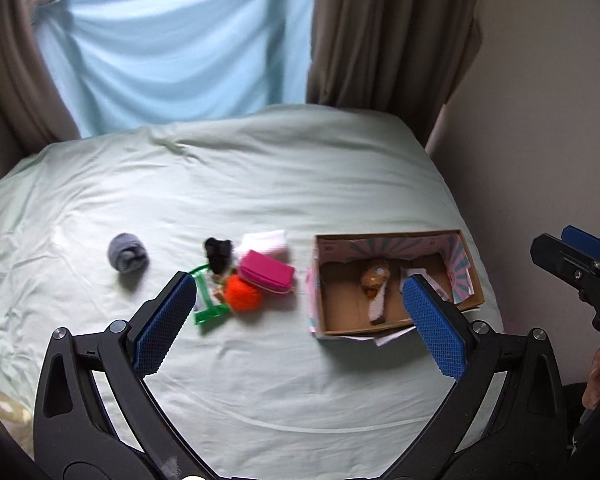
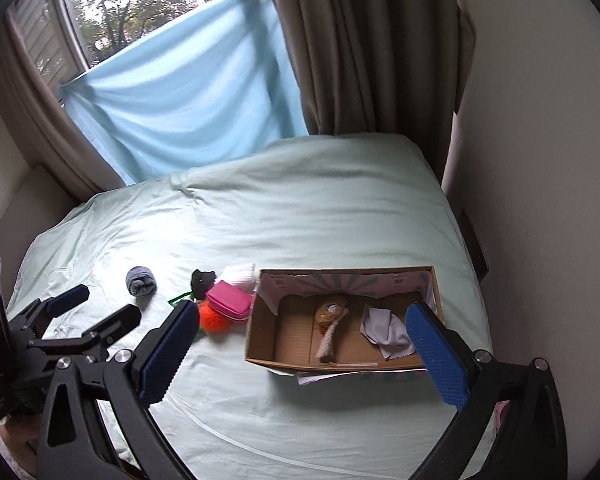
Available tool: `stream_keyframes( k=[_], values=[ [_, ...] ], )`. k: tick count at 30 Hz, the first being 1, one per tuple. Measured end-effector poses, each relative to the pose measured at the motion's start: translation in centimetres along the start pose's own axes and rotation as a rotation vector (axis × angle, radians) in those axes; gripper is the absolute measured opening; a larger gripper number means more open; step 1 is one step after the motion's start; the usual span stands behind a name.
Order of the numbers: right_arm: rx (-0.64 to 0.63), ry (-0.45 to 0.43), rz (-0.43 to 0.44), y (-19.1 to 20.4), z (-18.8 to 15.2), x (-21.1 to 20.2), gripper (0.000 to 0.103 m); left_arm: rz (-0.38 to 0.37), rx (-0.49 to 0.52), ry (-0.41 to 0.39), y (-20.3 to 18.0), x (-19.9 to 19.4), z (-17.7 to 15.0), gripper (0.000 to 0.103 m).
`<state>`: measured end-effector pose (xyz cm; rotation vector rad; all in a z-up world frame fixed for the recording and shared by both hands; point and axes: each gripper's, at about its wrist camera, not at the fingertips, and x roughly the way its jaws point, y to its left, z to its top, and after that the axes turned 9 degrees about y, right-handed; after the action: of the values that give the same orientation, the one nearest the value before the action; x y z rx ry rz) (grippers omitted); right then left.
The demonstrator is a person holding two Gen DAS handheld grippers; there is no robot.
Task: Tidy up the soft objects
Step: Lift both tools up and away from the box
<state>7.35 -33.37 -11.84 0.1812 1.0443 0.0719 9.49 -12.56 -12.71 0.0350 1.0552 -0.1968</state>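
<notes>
In the left wrist view the left gripper point(image 1: 300, 312) hangs above the bed point(image 1: 260, 184) with its blue pads wide apart and empty; left of centre lie a grey sock roll point(image 1: 127, 258), a black soft item point(image 1: 218, 254), a white cloth point(image 1: 266, 243), a pink pouch point(image 1: 266, 276), an orange pompom point(image 1: 242, 292) and a green item point(image 1: 206, 300), with the cardboard box point(image 1: 392, 284) to their right holding a brown plush toy point(image 1: 376, 280). In the right wrist view the right gripper point(image 2: 302, 348) is likewise spread and empty above the box point(image 2: 340, 316), which holds the plush toy point(image 2: 330, 316) and a pale cloth point(image 2: 386, 332), the loose pile touching its left wall
</notes>
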Motion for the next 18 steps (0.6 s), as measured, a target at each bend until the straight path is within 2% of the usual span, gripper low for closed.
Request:
stream_keyframes(
  k=[10, 18],
  values=[
    [-0.036, -0.075, 0.026, 9.1, -3.0, -2.7, 0.103, 0.078, -0.057, -0.112, 10.8, -7.5, -3.6, 0.103],
    [-0.026, -0.089, 0.03, 15.2, -3.8, -2.5, 0.103, 0.073, -0.104, -0.124, 19.6, -9.3, -5.1, 0.103]
  ],
)
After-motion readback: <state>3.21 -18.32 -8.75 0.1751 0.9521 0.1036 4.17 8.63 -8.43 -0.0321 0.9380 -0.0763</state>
